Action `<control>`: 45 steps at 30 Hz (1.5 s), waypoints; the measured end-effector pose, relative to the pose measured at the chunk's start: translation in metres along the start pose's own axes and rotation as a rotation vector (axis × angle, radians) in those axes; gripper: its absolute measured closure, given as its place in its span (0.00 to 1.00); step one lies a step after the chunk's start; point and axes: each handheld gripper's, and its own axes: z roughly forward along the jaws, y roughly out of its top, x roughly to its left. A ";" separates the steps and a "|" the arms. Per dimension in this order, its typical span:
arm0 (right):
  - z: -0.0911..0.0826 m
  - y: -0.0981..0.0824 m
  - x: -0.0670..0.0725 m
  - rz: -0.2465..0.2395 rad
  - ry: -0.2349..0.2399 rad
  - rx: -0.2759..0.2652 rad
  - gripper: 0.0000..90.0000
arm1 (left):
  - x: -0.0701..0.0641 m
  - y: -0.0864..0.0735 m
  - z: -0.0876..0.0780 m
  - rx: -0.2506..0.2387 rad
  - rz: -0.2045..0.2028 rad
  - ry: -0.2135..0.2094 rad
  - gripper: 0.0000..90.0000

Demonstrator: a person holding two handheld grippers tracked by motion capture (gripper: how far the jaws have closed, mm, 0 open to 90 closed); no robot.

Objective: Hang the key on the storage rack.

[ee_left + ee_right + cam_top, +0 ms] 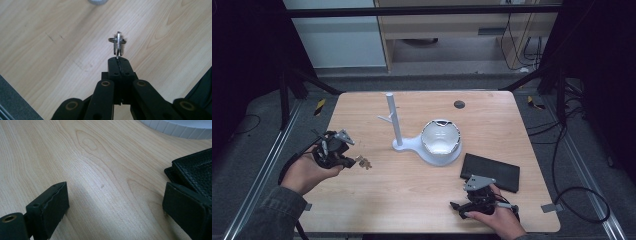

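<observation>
Left gripper [119,60] view: key ring [118,45] pinched edge-on, lifted off table [50,50]

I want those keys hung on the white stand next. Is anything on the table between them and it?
Nothing visible: bare table lies between the keys, pinched in the left tongs, and the white stand.

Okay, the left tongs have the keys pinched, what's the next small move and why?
Probably carry the keys toward the white stand with its side pegs, or the bowl on its base. The left tongs are shut on the key ring, which hangs clear above the table, so nothing blocks a short sideways move. The right tongs rest open by the black wallet.
</observation>
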 end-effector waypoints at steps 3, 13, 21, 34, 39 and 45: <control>0.001 0.000 0.000 0.004 -0.001 0.004 0.06 | 0.000 0.008 -0.004 -0.014 0.007 -0.003 1.00; 0.002 0.001 -0.001 0.003 -0.004 0.006 0.05 | -0.003 0.030 -0.016 -0.041 0.029 0.005 1.00; 0.002 0.001 -0.001 0.003 -0.003 0.004 0.05 | -0.004 0.050 -0.034 -0.057 0.041 0.033 1.00; 0.002 0.001 -0.001 0.003 -0.003 0.002 0.05 | -0.005 0.088 -0.043 -0.054 0.067 0.057 1.00; 0.002 0.001 -0.001 0.003 -0.003 0.002 0.05 | -0.005 0.099 -0.038 -0.050 0.065 0.060 1.00; 0.002 0.001 -0.001 0.003 -0.001 0.001 0.05 | -0.006 0.113 -0.036 -0.038 0.074 0.072 1.00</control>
